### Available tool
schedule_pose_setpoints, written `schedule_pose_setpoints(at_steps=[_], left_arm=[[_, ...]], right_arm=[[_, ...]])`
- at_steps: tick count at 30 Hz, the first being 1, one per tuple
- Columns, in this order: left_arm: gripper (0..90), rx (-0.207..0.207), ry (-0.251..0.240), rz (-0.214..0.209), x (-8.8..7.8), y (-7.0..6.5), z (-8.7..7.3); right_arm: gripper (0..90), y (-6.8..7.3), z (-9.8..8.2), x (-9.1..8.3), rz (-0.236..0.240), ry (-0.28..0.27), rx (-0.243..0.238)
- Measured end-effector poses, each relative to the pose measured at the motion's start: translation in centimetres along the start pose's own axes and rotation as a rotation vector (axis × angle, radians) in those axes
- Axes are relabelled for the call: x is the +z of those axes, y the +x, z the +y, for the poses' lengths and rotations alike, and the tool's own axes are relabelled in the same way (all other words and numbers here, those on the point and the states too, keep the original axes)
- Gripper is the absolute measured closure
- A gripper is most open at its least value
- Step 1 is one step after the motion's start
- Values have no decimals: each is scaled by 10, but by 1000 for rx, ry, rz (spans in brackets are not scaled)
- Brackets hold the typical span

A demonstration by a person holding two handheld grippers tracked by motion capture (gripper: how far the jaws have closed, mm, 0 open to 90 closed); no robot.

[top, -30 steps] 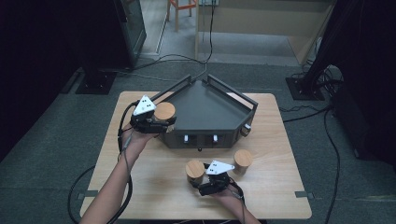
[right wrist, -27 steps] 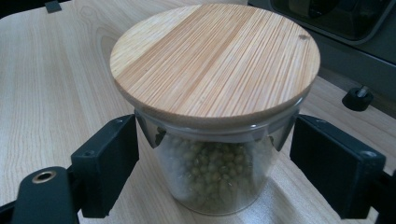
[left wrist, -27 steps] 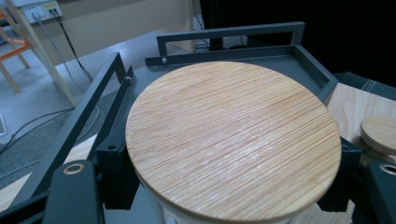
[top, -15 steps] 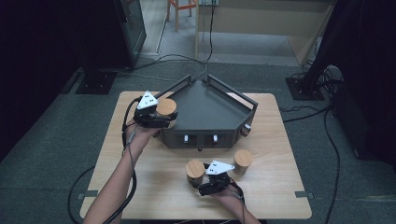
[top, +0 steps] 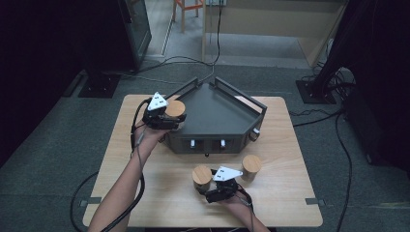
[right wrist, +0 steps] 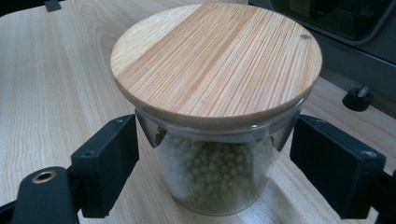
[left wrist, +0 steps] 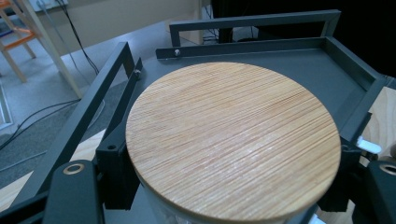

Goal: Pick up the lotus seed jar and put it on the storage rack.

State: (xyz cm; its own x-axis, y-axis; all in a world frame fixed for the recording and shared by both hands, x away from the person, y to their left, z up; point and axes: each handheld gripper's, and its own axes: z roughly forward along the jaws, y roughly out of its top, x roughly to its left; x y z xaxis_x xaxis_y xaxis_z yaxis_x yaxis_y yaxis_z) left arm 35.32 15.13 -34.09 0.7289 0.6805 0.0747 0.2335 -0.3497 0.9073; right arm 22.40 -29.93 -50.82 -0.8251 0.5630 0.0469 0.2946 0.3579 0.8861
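My left gripper (top: 169, 120) is shut on a glass jar with a round wooden lid (top: 176, 107), held at the left rim of a dark grey tray (top: 217, 113). In the left gripper view the lid (left wrist: 233, 140) sits between the two jaws, with the tray floor (left wrist: 299, 70) just behind it. My right gripper (top: 208, 183) is open around a second wooden-lidded jar (top: 201, 174) that stands on the table. The right gripper view shows this jar (right wrist: 217, 74) full of green beans, with a gap between the glass and each jaw.
A third wooden-lidded jar (top: 252, 165) stands on the wooden table (top: 145, 193) to the right of my right gripper. The tray has raised rails on its back edges and knobs on its front wall (top: 208, 144). Cables trail across the floor around the table.
My left gripper has carried its jar a little farther away and to the right, toward the tray. The right gripper and its jar have stayed put.
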Motion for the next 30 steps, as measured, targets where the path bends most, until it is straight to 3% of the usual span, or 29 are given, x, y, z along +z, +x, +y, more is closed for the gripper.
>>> schedule_pose_setpoints(at_steps=[10, 30], left_arm=[[255, 6, -4, 24, 11, -3, -3], [254, -16, 19, 29, 32, 1, -7]], right_arm=[[155, 0, 0, 0, 1, 2, 1], [155, -1, 0, 0, 3, 0, 6]])
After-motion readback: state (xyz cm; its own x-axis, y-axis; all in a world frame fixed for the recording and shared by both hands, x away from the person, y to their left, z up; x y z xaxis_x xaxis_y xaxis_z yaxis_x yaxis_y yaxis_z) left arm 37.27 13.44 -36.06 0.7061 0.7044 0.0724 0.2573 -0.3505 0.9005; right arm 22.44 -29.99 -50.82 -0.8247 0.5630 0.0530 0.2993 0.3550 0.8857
